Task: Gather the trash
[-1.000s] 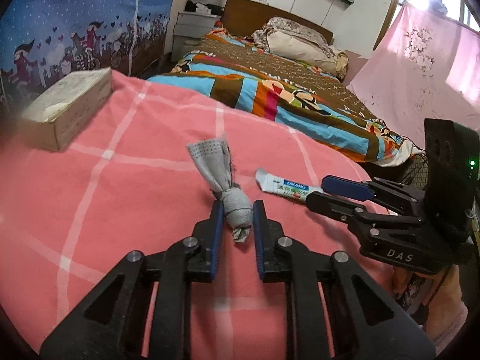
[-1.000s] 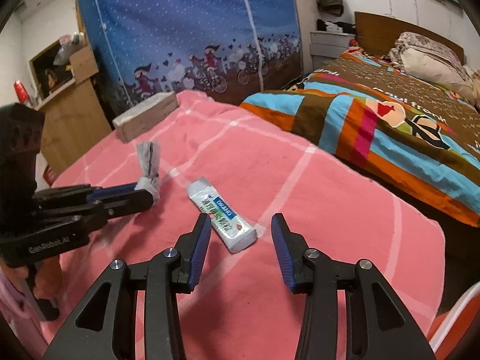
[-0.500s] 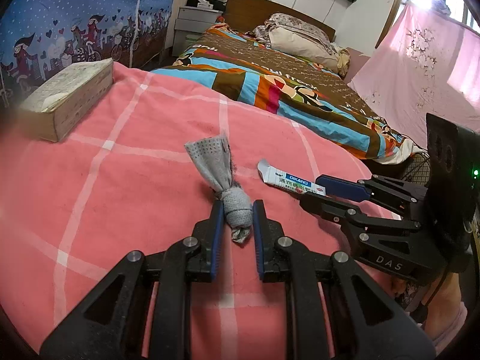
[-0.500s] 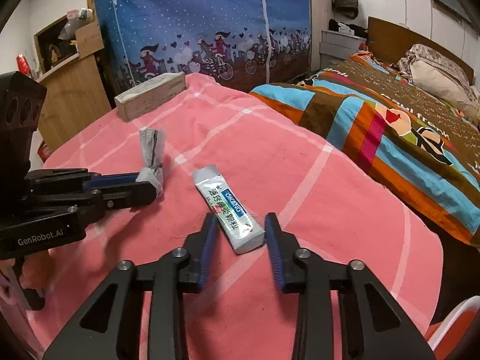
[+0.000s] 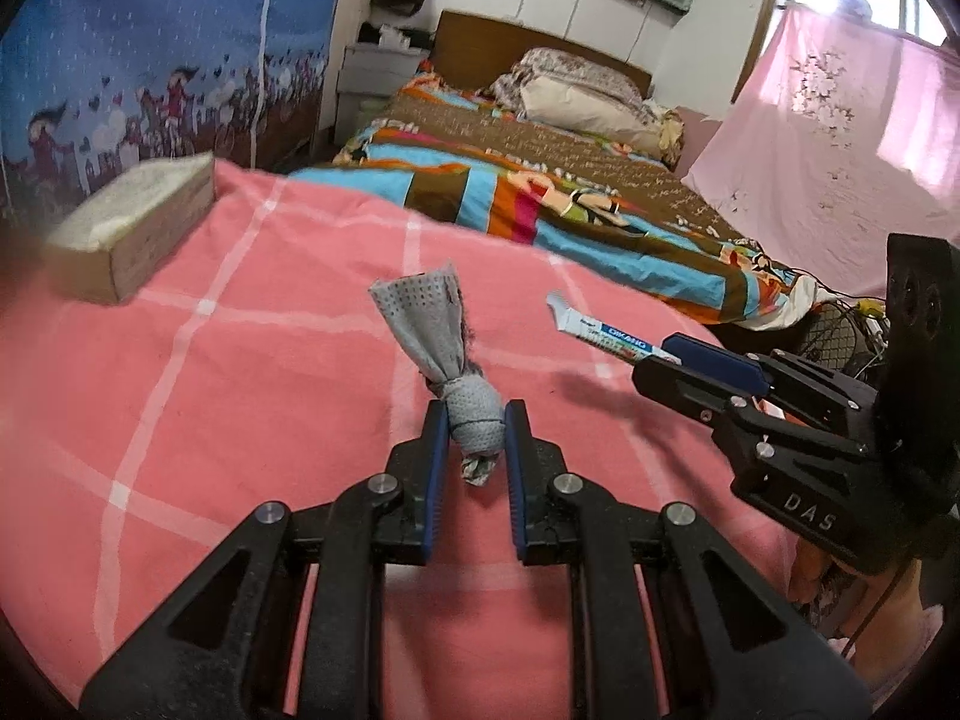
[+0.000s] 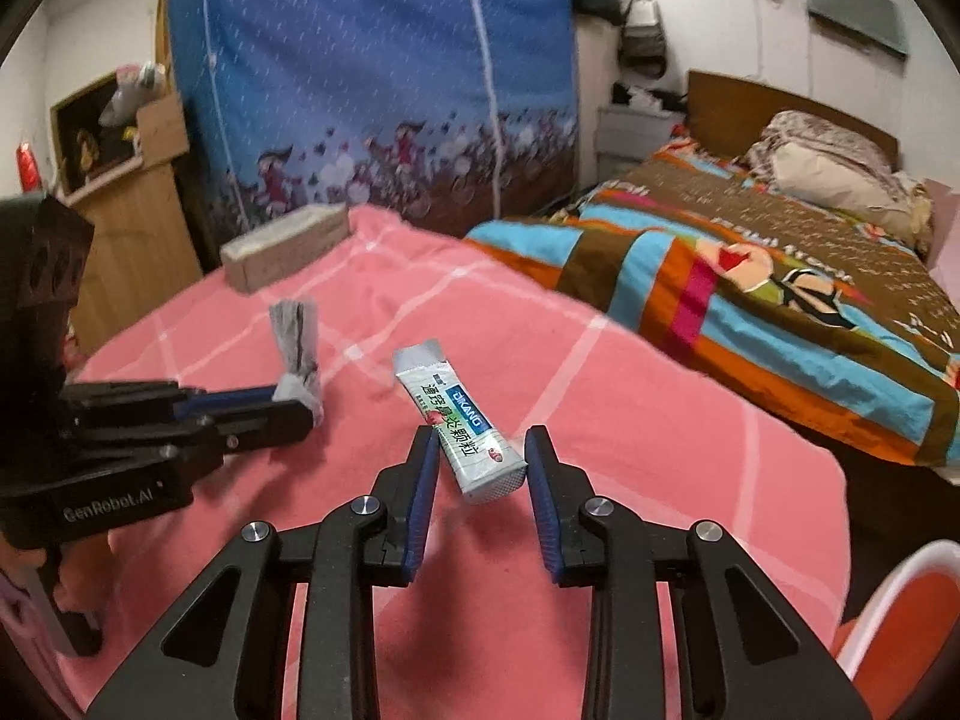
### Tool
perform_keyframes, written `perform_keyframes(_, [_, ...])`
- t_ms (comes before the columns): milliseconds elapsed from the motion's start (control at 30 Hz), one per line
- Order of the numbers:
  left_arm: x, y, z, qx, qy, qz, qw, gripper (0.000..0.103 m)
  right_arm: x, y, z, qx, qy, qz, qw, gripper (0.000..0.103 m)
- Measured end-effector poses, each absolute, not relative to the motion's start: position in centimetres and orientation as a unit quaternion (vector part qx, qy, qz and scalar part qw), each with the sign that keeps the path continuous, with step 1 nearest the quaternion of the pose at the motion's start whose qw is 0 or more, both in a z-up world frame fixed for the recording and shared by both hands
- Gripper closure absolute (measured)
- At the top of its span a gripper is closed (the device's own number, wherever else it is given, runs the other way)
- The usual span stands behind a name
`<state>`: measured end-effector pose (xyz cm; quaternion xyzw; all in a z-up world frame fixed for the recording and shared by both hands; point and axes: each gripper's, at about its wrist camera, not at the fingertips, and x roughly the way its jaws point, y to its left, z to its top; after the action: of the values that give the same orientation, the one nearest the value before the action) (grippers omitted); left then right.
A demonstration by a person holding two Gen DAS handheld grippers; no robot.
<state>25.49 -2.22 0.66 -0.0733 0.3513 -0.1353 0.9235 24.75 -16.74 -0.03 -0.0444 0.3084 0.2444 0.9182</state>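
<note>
My left claw [image 5: 476, 420] is clamped on the knotted end of a gray rag [image 5: 444, 354], its loose end fanning up over the pink blanket [image 5: 240, 408]. My right claw [image 6: 482, 456] pinches the near end of a white sachet [image 6: 457, 420], raised clear of the blanket. A box [image 5: 129, 228] sits at the far left edge.

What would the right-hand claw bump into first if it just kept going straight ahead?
Nothing close. The right gripper is shut on the white sachet, which goes along with it. Ahead lies open pink blanket, then probably the colourful quilt, though depth is hard to judge.
</note>
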Motion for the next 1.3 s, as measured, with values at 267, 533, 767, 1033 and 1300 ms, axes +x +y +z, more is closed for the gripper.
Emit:
perform_keyframes(267, [23.1,-3.8,3.0,-0.05,0.29,-0.142,0.945,0.082,22.0,-19.5,1.5,0.015,0.234,0.21,0.949,0.079])
perform_keyframes(533, [22.7,-4.4,2.7,-0.034,0.297,-0.145,0.943,0.082,21.6,-20.3,1.1,0.028,0.245,0.217,0.944,0.08])
perform_keyframes(767, [23.1,-3.9,1.1,-0.049,0.34,-0.135,0.93,0.082,22.6,-19.8,-0.1,0.01,0.302,0.231,0.925,0.055])
perform_keyframes(1033, [23.1,-4.2,0.5,-0.048,0.352,-0.139,0.924,0.082,23.0,-19.4,-2.2,-0.035,0.365,0.243,0.898,0.054])
perform_keyframes(1300, [22.9,-4.4,0.6,-0.043,0.353,-0.146,0.923,0.082,21.6,-19.2,-2.3,-0.037,0.364,0.248,0.897,0.076])
